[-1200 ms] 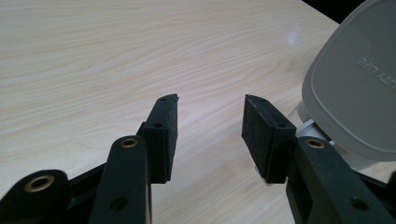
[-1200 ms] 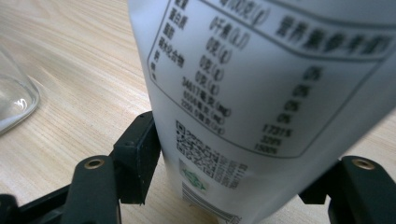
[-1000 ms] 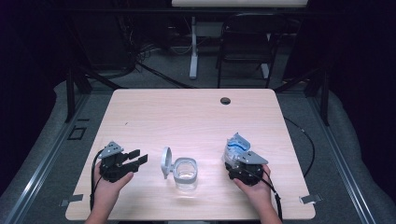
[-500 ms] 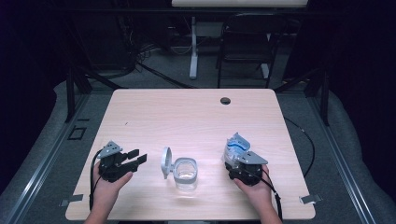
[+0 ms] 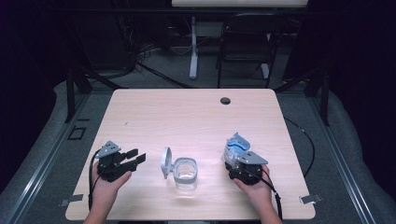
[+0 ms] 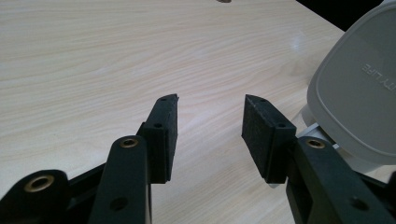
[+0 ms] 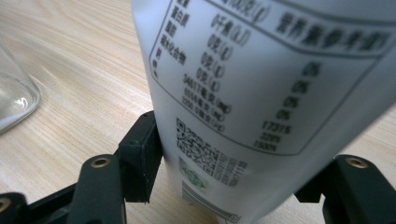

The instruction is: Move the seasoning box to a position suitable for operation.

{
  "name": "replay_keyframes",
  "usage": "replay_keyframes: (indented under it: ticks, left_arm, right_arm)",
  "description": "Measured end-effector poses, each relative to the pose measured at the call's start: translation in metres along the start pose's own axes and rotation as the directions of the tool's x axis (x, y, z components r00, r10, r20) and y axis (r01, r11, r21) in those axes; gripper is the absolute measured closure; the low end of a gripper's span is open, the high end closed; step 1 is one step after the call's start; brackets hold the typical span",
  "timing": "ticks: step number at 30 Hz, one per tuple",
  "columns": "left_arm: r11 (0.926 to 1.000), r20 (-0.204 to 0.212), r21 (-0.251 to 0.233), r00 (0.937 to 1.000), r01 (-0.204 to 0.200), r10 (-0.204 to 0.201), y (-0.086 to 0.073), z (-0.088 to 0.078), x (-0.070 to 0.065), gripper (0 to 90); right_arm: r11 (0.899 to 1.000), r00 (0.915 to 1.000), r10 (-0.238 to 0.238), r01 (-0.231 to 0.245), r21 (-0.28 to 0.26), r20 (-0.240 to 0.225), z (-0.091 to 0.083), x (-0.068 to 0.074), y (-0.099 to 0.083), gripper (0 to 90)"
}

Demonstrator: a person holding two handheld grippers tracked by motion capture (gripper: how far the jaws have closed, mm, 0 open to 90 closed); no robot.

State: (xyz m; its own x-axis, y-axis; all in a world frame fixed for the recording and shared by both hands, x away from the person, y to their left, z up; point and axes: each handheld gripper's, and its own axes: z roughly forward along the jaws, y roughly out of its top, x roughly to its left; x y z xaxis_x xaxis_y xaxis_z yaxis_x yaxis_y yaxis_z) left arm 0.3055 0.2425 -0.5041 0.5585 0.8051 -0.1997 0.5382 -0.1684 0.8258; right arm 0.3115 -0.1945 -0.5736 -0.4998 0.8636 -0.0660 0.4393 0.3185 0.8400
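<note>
A: What is the right gripper doing?

B: It sits near the table's front edge, toward the right front corner, and it is clamped on a pale blue and white pouch. In the right gripper view the pouch stands between the two black jaws, printed label facing the camera, and the left pad presses against its side. The right pad is hidden behind the pouch.

A: And the left gripper?

B: Near the front edge too, toward the left front corner, lying about level over the wood and pointing toward the middle of the table. Its jaws stand wide apart with nothing between them; in the left gripper view only bare table shows in the gap.

A: What lies between the two grippers?

B: A clear glass container, close to the front edge at about its middle. Its grey lid is swung open and stands up on the container's left side. In the left gripper view that lid is just beyond the right-hand jaw, not touching it. In the right gripper view a bit of the glass shows at the left border, apart from the pouch.

A: Anything farther back?

B: A small dark round hole near the far edge, right of its middle.
</note>
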Motion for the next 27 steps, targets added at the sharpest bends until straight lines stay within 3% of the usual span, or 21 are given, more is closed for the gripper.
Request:
replay_keyframes:
  ticks: [27]
  left_arm:
    - [1.0000,-0.007,-0.002,1.0000,0.004,-0.004,-0.0009,0.0006,0.0012,56.1]
  right_arm:
    - [0.999,0.9996,-0.029,0.029,-0.032,0.001,-0.0001,0.0035,-0.0035,39.4]
